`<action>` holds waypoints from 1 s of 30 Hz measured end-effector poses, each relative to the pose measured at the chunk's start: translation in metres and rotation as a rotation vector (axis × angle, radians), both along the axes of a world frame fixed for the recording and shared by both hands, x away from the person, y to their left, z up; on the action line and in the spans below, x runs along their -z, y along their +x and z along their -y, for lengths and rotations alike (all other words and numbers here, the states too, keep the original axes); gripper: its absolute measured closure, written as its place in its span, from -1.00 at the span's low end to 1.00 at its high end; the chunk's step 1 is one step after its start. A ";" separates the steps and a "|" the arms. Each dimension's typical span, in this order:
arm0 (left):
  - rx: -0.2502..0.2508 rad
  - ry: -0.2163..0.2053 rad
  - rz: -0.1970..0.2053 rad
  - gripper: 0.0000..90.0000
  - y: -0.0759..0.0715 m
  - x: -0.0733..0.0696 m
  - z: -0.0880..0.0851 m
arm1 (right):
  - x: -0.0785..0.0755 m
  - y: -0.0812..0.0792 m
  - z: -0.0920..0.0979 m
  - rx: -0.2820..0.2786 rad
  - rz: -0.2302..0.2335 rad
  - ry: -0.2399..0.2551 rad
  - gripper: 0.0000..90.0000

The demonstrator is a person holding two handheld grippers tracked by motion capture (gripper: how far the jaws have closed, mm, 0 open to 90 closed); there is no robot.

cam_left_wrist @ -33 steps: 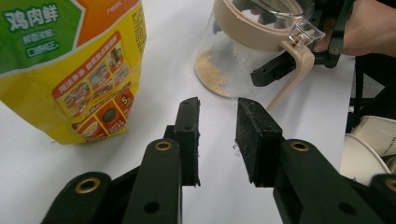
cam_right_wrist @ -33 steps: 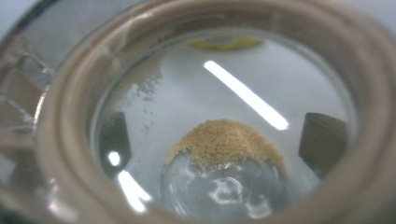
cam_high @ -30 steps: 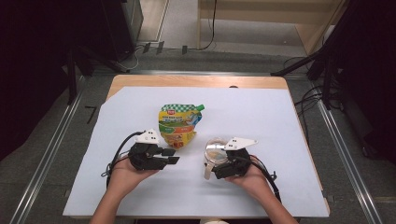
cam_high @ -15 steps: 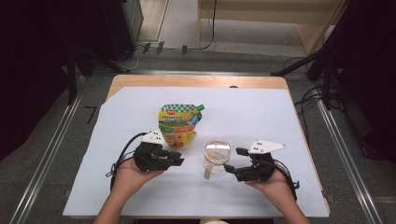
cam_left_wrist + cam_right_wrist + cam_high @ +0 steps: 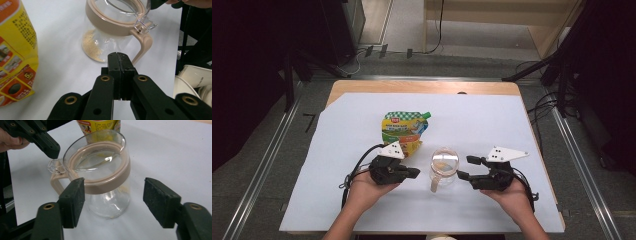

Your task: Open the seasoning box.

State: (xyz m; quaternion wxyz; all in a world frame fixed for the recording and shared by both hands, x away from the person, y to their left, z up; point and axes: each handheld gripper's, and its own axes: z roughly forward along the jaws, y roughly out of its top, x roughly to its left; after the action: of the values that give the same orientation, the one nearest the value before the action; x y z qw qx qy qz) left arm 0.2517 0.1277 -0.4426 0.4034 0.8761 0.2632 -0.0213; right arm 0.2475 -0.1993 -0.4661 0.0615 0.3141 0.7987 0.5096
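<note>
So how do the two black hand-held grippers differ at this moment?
The left hand-held gripper has its jaws pressed together with nothing between them, while the right hand-held gripper has its jaws apart and has just been closing them. The left sits beside the clear glass jar with the beige lid; the right faces it from the other side. Neither touches the jar.

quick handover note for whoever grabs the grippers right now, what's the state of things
Left gripper: fingers shut on nothing, pointing at the glass jar from its left.
Right gripper: fingers open and just been closing, short of the jar on its right, nothing between them.
Jar stands upright on the white table cover, tan lid on, a little powder in the bottom.
Yellow pouch lies behind the left gripper.
Done: nothing visibly gripped. Likely left: hold the jar, open the lid.
</note>
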 end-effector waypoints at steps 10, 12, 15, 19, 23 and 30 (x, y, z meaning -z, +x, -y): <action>0.047 0.016 -0.011 0.96 -0.005 0.007 0.022 | -0.002 0.001 0.006 -0.022 -0.008 0.020 0.20; 0.053 0.006 -0.016 0.98 -0.005 0.008 0.023 | -0.002 0.000 0.006 -0.024 -0.010 0.024 0.30; 0.064 0.006 -0.012 1.00 -0.005 0.009 0.026 | -0.005 -0.004 0.004 -0.051 0.007 0.024 0.66; 0.066 0.007 -0.011 1.00 -0.006 0.010 0.028 | -0.003 -0.008 -0.002 -0.069 -0.014 -0.030 0.87; 0.062 0.006 -0.020 1.00 -0.005 0.011 0.029 | -0.004 -0.013 -0.008 -0.105 -0.025 -0.038 1.00; 0.052 0.003 -0.032 1.00 -0.004 0.012 0.031 | -0.002 -0.017 -0.018 -0.129 -0.020 -0.070 1.00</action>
State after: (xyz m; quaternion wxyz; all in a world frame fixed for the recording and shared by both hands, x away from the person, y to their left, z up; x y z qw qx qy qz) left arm 0.2476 0.0967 -0.4548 0.3972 0.8827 0.2468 -0.0457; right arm 0.2306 -0.1816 -0.4638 0.0313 0.2646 0.8351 0.4812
